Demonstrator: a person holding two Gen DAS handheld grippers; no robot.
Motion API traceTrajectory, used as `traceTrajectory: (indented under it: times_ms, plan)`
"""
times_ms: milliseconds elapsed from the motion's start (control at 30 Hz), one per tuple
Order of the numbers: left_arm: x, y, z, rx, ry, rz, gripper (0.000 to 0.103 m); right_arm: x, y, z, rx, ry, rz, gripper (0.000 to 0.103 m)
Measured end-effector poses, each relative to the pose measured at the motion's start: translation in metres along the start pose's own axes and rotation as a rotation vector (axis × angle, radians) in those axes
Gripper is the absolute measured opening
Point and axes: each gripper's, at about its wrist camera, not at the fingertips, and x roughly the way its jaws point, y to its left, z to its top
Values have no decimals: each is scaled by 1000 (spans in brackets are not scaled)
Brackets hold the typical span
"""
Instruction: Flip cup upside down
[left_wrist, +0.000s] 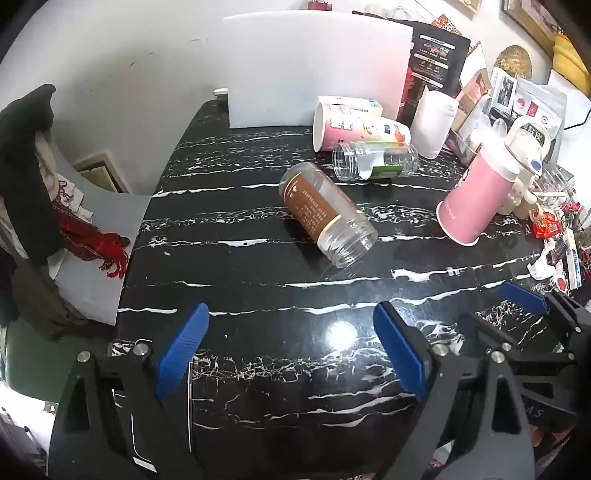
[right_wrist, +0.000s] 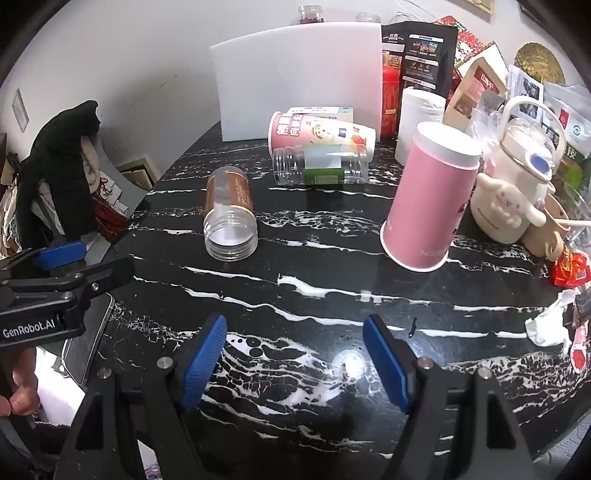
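Observation:
A pink paper cup (left_wrist: 474, 201) (right_wrist: 428, 199) stands upside down, rim on the black marble table (left_wrist: 258, 280), at the right. A second pink printed cup (left_wrist: 354, 127) (right_wrist: 321, 133) lies on its side at the back. A clear jar with a brown label (left_wrist: 327, 214) (right_wrist: 229, 218) lies on its side mid-table. Another clear jar with a green label (left_wrist: 375, 160) (right_wrist: 321, 166) lies in front of the printed cup. My left gripper (left_wrist: 291, 350) is open and empty near the front edge. My right gripper (right_wrist: 295, 354) is open and empty; its fingers (left_wrist: 522, 301) show in the left wrist view.
A white board (left_wrist: 314, 66) leans against the wall at the back. A cream kettle (right_wrist: 517, 192), a white roll (right_wrist: 421, 122), bags and boxes crowd the right side. Red wrappers (right_wrist: 570, 269) and crumpled tissue (right_wrist: 546, 325) lie at the right edge. Clothes (left_wrist: 33, 173) hang at left.

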Motion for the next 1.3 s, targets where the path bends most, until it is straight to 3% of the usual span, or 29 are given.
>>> traceTrajectory:
  times_ms: [333, 1300]
  plan:
    - [2, 9, -3, -43, 23, -26, 90, -9, -5, 4, 5, 2, -8, 77]
    - [-8, 4, -5, -29, 32, -35, 90, -14, -4, 0, 4, -19, -26, 77]
